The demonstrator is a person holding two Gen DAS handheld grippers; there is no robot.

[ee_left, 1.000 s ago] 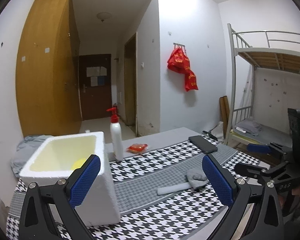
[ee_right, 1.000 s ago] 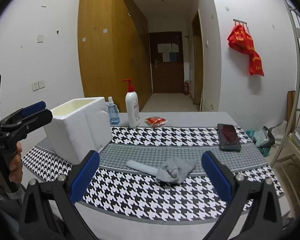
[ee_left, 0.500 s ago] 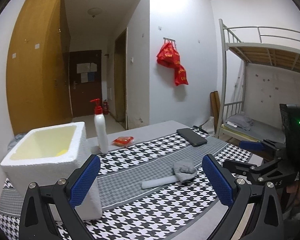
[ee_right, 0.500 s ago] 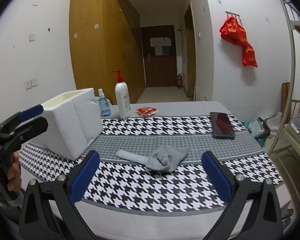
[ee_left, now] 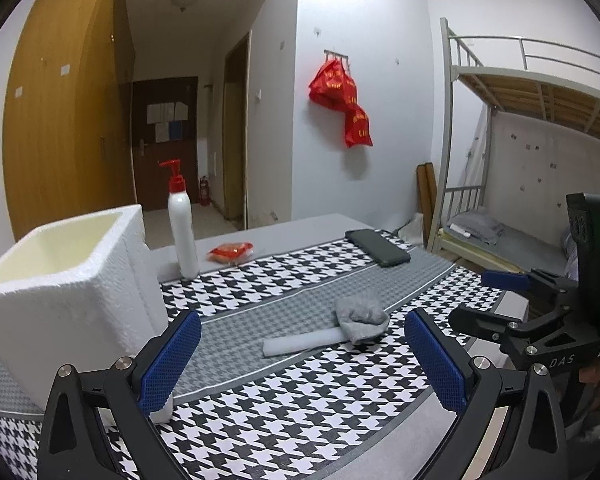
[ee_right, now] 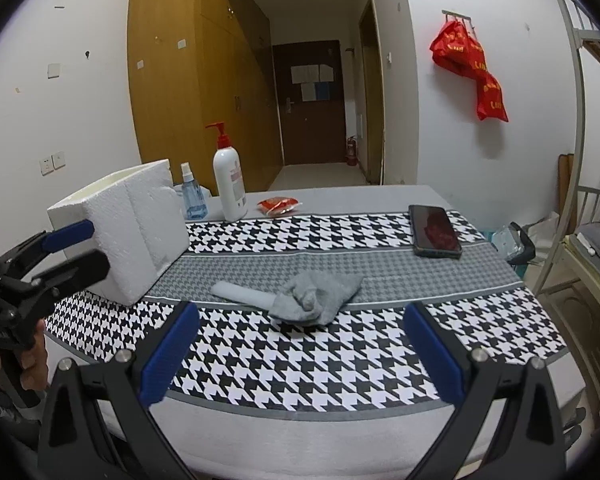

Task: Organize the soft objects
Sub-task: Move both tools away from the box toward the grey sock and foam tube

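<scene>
A crumpled grey sock (ee_left: 356, 318) (ee_right: 316, 294) with a flat light-grey cuff lies on the houndstooth cloth near the table's middle. A white foam box (ee_left: 66, 276) (ee_right: 126, 226) stands open-topped at the left. My left gripper (ee_left: 302, 358) is open and empty, above the table's front edge, the box beside its left finger. My right gripper (ee_right: 300, 350) is open and empty, in front of the sock. Each gripper also shows in the other's view, the right one (ee_left: 496, 300) and the left one (ee_right: 76, 248).
A white pump bottle (ee_left: 182, 226) (ee_right: 229, 180), a small blue spray bottle (ee_right: 192, 200) and a red packet (ee_left: 230, 252) (ee_right: 278, 205) stand at the back. A black phone (ee_left: 378, 247) (ee_right: 434, 230) lies at the right. A bunk bed (ee_left: 520, 160) stands beyond the table.
The left gripper's view has swung right and lower, so the box interior no longer shows. The right gripper has come a little closer to the sock. Both stay open.
</scene>
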